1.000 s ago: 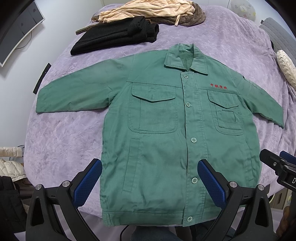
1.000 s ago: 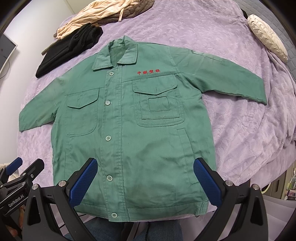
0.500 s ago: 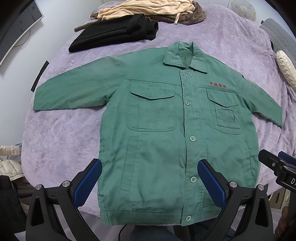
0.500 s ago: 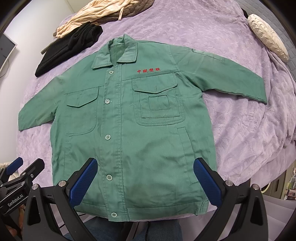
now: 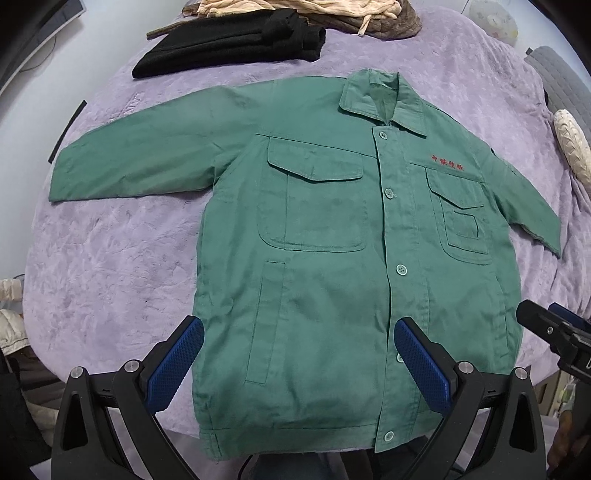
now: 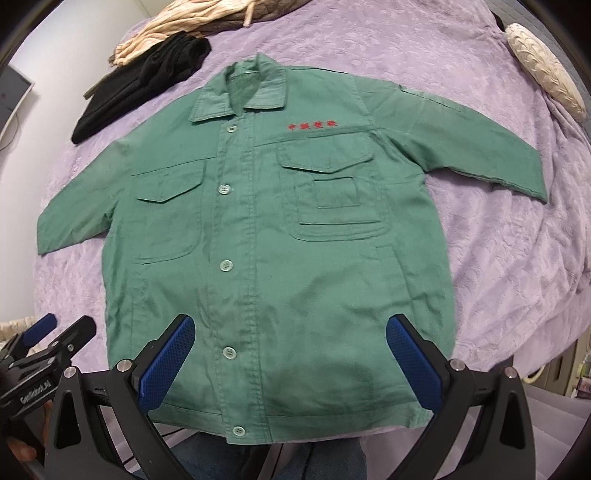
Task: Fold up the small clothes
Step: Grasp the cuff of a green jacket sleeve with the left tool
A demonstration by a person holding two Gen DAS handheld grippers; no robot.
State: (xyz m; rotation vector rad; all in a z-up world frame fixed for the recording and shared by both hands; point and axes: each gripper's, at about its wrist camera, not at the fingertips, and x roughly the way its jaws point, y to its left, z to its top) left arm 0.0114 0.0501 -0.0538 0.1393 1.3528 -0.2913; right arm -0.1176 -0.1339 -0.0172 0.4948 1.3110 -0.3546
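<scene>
Your green jacket point(image 5: 325, 258) lies flat and buttoned, front up, on the purple bed cover point(image 5: 110, 258), sleeves spread toward 9 and 3 o'clock, collar at 12. Your left tool point(image 5: 295, 354) hovers spread wide above the hem at 6 o'clock, holding nothing; your right tool point(image 6: 288, 350) hangs likewise, fingers apart, over the hem's other half. Since a second ago both have edged nearer the jacket. A black garment point(image 5: 229, 40) and a beige one point(image 5: 295, 7) sit beyond the collar.
</scene>
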